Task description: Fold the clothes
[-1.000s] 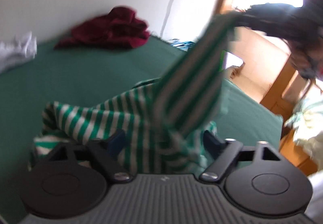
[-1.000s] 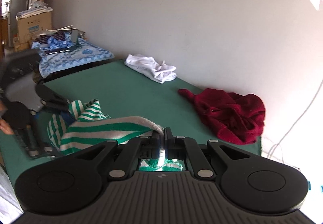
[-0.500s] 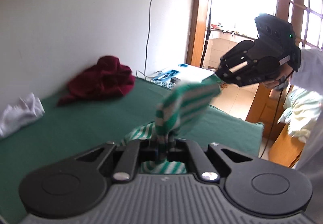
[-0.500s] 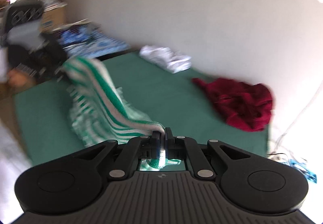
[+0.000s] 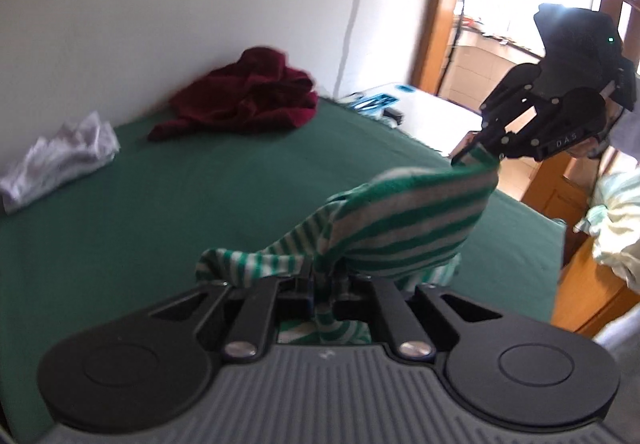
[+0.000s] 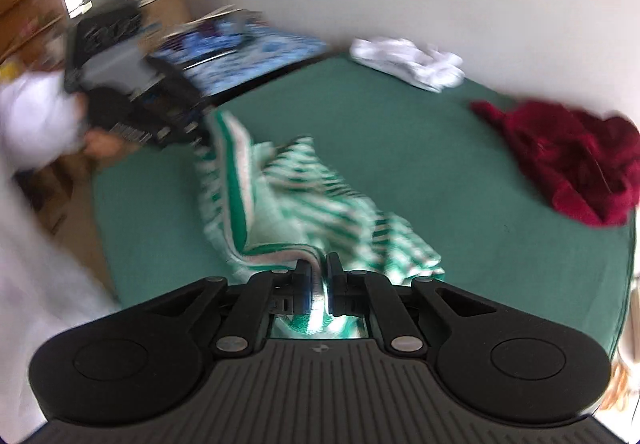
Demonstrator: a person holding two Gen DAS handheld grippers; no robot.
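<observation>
A green-and-white striped garment (image 5: pixel 404 224) hangs stretched between both grippers above the green table (image 5: pixel 160 204). My left gripper (image 5: pixel 324 284) is shut on one bunched edge of it. At the upper right of the left wrist view, the right gripper (image 5: pixel 480 152) pinches the opposite corner. In the right wrist view my right gripper (image 6: pixel 318 272) is shut on the striped garment (image 6: pixel 304 196), which runs away to the left gripper (image 6: pixel 200 132) at the upper left; that view is blurred.
A crumpled dark red garment (image 5: pixel 248 100) and a white garment (image 5: pixel 60 160) lie on the far side of the table by the wall. A doorway and wooden furniture (image 5: pixel 568 204) stand past the table's right edge. A patterned blue cloth (image 6: pixel 240 52) covers a neighbouring surface.
My left gripper went from open to shut on the striped garment. Both grippers then lifted it and moved apart, so the cloth now stretches between them.
</observation>
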